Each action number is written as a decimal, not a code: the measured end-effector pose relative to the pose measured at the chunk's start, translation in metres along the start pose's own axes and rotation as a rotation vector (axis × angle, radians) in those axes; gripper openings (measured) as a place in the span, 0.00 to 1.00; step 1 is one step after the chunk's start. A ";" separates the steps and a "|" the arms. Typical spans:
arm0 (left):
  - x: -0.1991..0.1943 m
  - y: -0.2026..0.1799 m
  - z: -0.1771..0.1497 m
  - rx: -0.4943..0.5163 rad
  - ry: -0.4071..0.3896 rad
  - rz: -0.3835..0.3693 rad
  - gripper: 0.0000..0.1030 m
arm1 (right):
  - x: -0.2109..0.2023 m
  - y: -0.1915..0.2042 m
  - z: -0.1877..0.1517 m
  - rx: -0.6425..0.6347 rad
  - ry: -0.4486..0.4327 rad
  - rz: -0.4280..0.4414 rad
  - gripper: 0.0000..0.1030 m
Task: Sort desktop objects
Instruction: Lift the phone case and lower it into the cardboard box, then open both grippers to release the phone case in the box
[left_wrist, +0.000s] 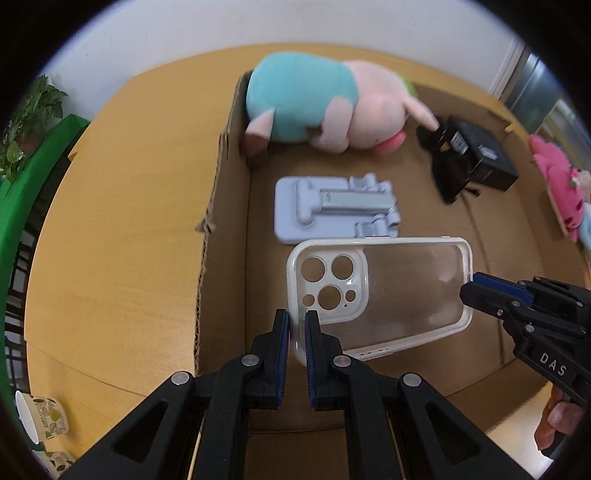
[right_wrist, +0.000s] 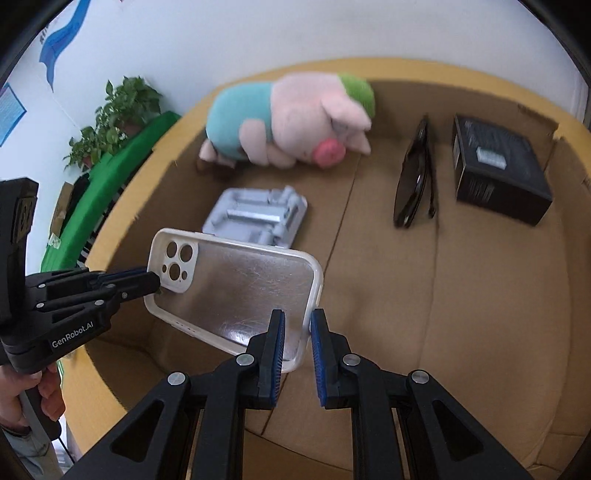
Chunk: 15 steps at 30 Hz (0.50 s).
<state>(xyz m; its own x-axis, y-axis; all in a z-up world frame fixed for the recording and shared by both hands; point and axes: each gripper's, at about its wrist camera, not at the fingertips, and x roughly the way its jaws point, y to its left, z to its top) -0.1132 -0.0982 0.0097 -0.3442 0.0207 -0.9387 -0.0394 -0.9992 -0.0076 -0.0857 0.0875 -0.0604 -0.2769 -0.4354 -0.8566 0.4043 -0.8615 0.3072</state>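
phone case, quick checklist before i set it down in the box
1. Left gripper pinching the camera end of the phone case: ok.
2. Right gripper on the opposite end: ok, rim sits between its fingers.
3. Case is over the box: ok.
4. Bare floor below, near side of the phone stand: ok.
5. Case apart from stand, not touching: cannot tell, they overlap in both views.
6. Sunglasses, black carton and plush pig out of the way: ok.

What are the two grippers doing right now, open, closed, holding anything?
Left gripper: shut on the camera end of the clear phone case.
Right gripper: shut on the opposite end of the same case.
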 end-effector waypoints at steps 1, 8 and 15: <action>0.003 -0.002 0.000 0.011 0.009 0.026 0.07 | 0.005 -0.001 0.000 0.009 0.015 0.001 0.15; 0.010 -0.012 0.001 0.059 0.083 0.131 0.06 | 0.031 -0.004 -0.006 0.067 0.099 0.014 0.15; 0.008 -0.017 -0.005 0.054 0.063 0.158 0.07 | 0.022 -0.008 -0.008 0.130 0.066 0.042 0.50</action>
<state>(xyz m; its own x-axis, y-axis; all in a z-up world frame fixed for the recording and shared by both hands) -0.1103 -0.0818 0.0009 -0.2906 -0.1398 -0.9466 -0.0401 -0.9866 0.1580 -0.0875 0.0865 -0.0852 -0.2023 -0.4570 -0.8662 0.2968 -0.8715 0.3904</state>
